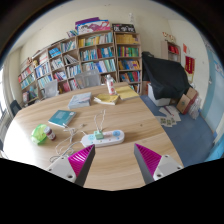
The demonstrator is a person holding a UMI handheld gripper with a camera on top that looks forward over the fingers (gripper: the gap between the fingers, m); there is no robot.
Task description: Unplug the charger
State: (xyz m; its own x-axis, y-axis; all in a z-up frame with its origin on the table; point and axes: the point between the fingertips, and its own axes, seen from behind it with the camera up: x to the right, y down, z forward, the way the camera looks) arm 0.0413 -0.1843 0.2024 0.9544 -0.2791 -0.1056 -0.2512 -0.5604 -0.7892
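Note:
A white power strip [103,138] lies on the wooden table [130,118], just ahead of my fingers. A white charger [99,131] stands plugged into it, and a thin cable [62,147] runs off to the left. My gripper [113,158] is open and empty, its two pink pads [79,159] spread wide above the bare tabletop, short of the strip.
A green object [41,133] and a blue book [62,118] lie left of the strip. Books, papers and a bottle [110,86] sit further back. Bookshelves [85,58] line the far wall. A dark chair [163,75] stands at the right.

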